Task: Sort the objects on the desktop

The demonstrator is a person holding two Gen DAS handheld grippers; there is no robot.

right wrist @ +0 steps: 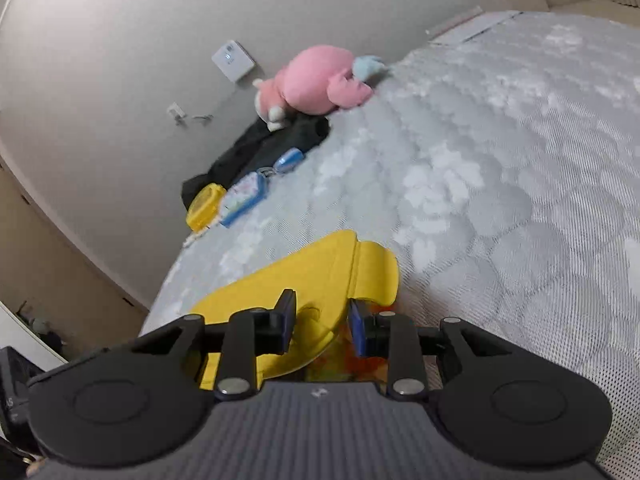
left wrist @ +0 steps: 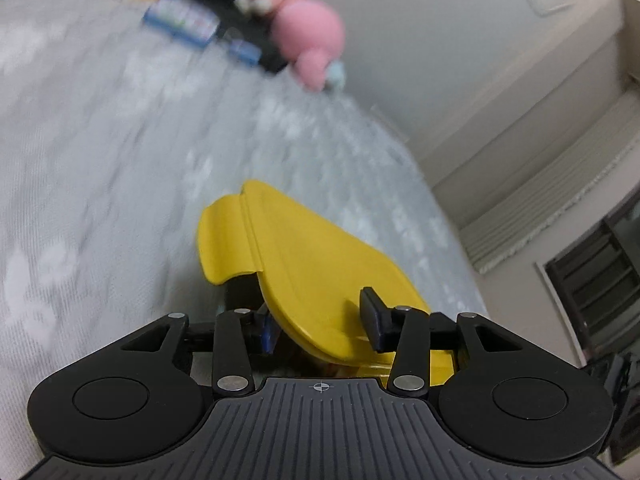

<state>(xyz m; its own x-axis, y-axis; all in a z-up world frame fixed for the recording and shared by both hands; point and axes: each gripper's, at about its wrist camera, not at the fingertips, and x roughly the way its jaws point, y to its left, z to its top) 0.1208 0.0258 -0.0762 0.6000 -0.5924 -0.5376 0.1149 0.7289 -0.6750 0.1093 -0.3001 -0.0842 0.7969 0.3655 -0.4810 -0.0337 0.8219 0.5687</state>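
A yellow lidded box (left wrist: 312, 248) with a clasp flap at its far end is held tilted above the grey quilted mattress (left wrist: 100, 140). My left gripper (left wrist: 320, 326) is shut on its near end, one finger on the lid's top and the blue pad against the other side. The box (right wrist: 312, 272) shows again in the right wrist view, where my right gripper (right wrist: 322, 322) is shut on its near edge. A clear yellow lower part with orange contents shows between those fingers. The box's underside is hidden.
At the mattress's (right wrist: 500, 168) far end lie a pink plush toy (right wrist: 320, 80), a black cloth (right wrist: 264, 148), a blue patterned case (right wrist: 244, 196), a small blue object (right wrist: 289, 161) and a small yellow container (right wrist: 205, 207). A wall (right wrist: 120, 40) stands close behind them.
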